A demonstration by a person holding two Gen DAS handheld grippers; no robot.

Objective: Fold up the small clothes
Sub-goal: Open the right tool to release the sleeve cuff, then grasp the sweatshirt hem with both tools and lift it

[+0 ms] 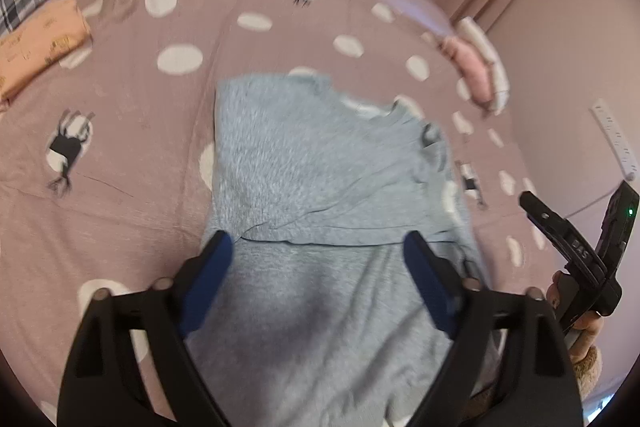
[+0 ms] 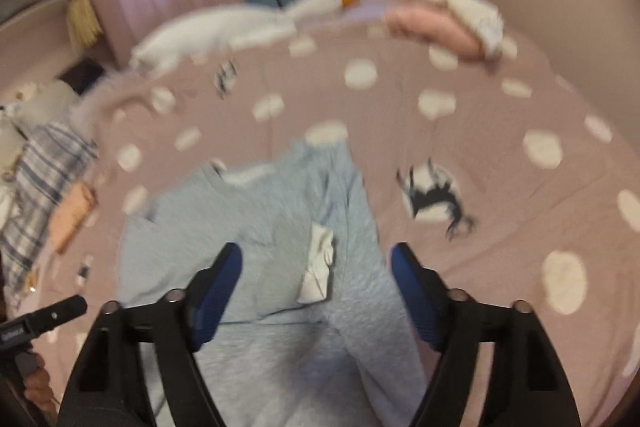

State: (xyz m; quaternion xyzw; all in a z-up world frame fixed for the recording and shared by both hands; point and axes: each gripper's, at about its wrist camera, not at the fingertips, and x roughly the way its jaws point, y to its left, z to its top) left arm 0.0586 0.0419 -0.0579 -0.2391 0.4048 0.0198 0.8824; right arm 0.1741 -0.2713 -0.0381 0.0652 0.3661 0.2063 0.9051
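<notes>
Grey shirt (image 1: 320, 179) is lying on the pink polka-dot bedspread (image 1: 132, 131), partly folded with a hem edge running across it. From the left wrist cam, the left gripper (image 1: 318, 247) has its jaws spread wide over the fabric, holding nothing, and you can see the right gripper (image 1: 532, 205) off to the side, though not how its jaws stand. An orange folded garment (image 1: 36, 43) sits far left. The right wrist cam is blurrier, but only it shows a white tag (image 2: 320, 271) on the shirt; right gripper's jaws are wide apart, empty.
</notes>
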